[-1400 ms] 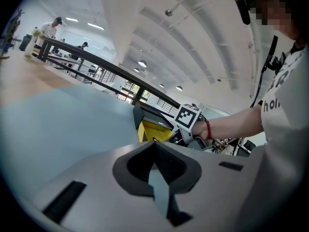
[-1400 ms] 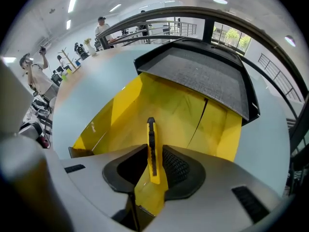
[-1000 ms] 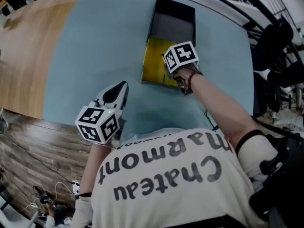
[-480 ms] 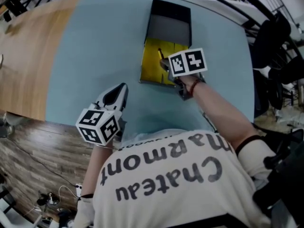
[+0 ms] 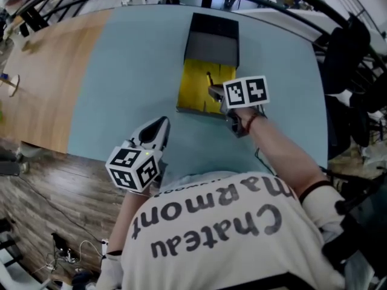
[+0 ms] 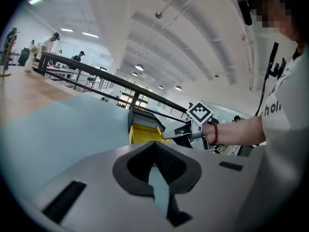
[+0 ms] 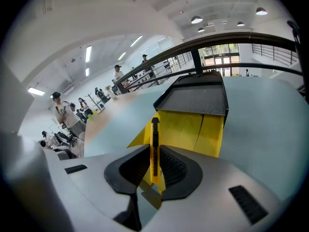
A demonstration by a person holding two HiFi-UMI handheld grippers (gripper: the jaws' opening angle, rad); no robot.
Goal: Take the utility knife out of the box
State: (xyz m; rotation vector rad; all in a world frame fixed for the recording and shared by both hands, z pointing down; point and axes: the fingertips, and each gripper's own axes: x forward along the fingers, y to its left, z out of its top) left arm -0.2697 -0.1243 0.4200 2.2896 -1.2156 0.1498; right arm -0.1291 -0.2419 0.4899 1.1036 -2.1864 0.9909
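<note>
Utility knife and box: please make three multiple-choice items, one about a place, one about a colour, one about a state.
1. Where is the utility knife? A inside the box; B in the right gripper; C on the floor.
2. What colour is the box's flap? A yellow; B red; C white.
3. The box is: A closed; B open; C overturned.
1 B: the pads clamp it. 2 A: it shows yellow in the head view. 3 B: the flap lies folded out.

Person wore a cream T-shirt (image 5: 211, 234), dark lettering.
Red bracelet (image 6: 215, 133); grey left gripper (image 5: 158, 125) and right gripper (image 5: 213, 91) bore patterned marker cubes (image 5: 132, 168).
</note>
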